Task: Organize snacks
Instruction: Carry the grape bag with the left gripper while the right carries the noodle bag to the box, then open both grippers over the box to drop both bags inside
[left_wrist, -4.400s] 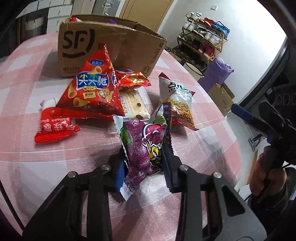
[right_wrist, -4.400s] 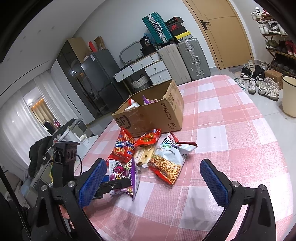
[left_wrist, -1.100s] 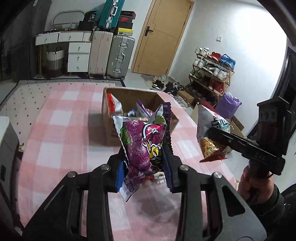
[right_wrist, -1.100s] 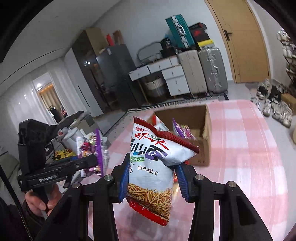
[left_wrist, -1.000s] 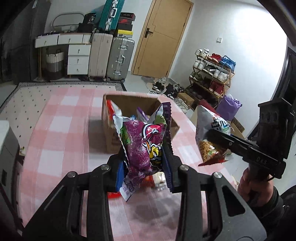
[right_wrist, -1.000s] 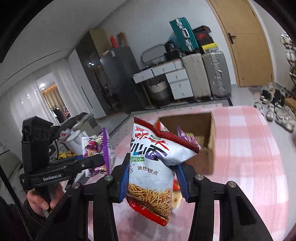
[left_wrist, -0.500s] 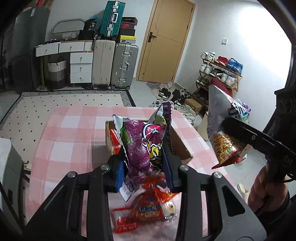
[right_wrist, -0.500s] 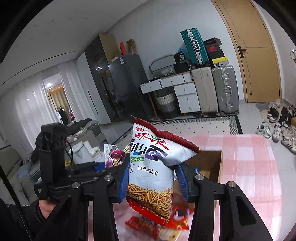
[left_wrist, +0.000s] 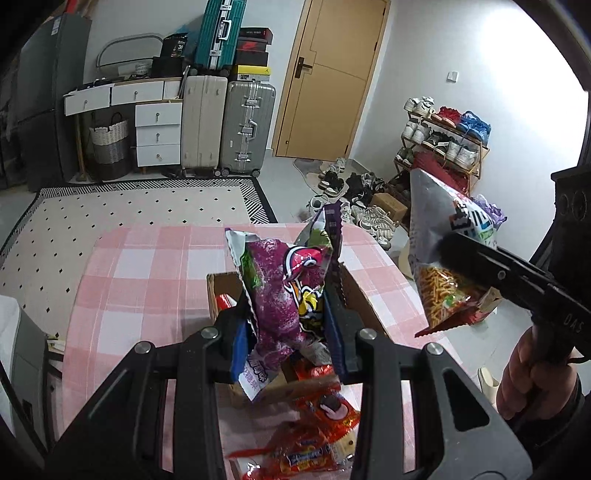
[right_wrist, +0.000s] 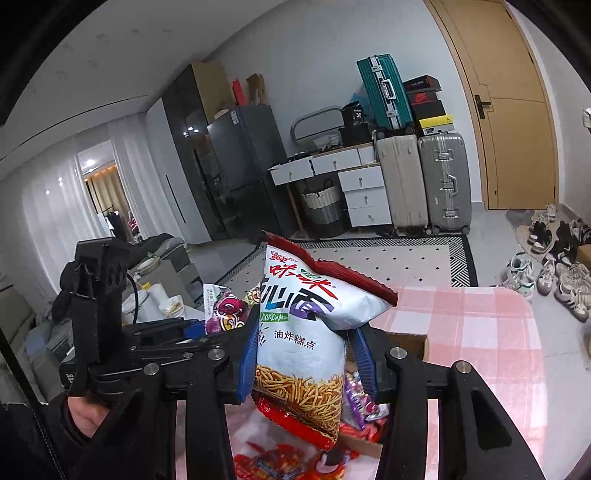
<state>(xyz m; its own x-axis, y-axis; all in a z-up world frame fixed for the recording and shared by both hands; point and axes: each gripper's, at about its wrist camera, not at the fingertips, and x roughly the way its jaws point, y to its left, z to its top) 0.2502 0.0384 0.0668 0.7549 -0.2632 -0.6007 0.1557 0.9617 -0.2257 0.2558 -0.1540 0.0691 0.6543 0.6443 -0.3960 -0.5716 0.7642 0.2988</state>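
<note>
Purple snack bag (left_wrist: 284, 295) clamped by left gripper (left_wrist: 286, 332), noodle bag (right_wrist: 303, 347) by right gripper (right_wrist: 304, 354); both raised higher above cardboard box (left_wrist: 365, 306) rim than second ago.

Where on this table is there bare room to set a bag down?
The checked table is bare left of the cardboard box and beyond it to the far edge. It is crowded at the near side, where red snack packs lie by the box.

My left claw (left_wrist: 286, 332) sits mid-frame, its snack bag (left_wrist: 284, 295) before the cardboard box (left_wrist: 364, 295). My right claw's noodle bag (left_wrist: 439, 266) hangs at right. Loose packets (left_wrist: 317, 432) lie below on the table (left_wrist: 140, 280).
</note>
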